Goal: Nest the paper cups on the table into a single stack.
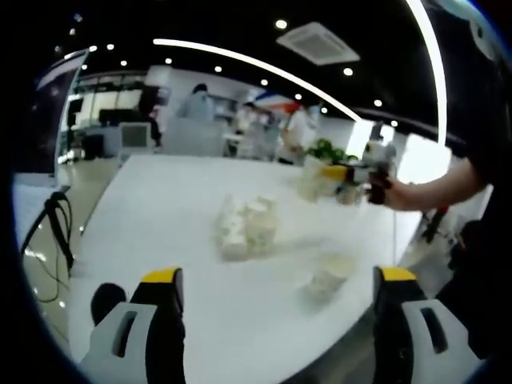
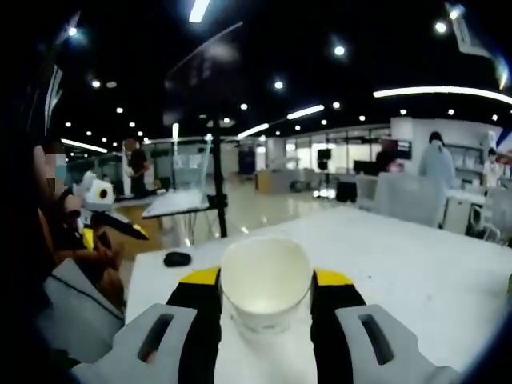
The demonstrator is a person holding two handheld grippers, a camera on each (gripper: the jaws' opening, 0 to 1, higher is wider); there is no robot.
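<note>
Gripping one cup (image 2: 266, 282), right gripper (image 2: 266, 298) risks crushing it — left gripper (image 1: 276, 292) open, table (image 1: 160, 216) cups (image 1: 246, 226) easily toppled.

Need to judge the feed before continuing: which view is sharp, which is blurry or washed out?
Left gripper view: motion-blurred, table overexposed, the paper cups smeared into pale blobs. Right gripper view: sharper, the held paper cup crisp between the right tool jaws; fisheye bends both.
</note>
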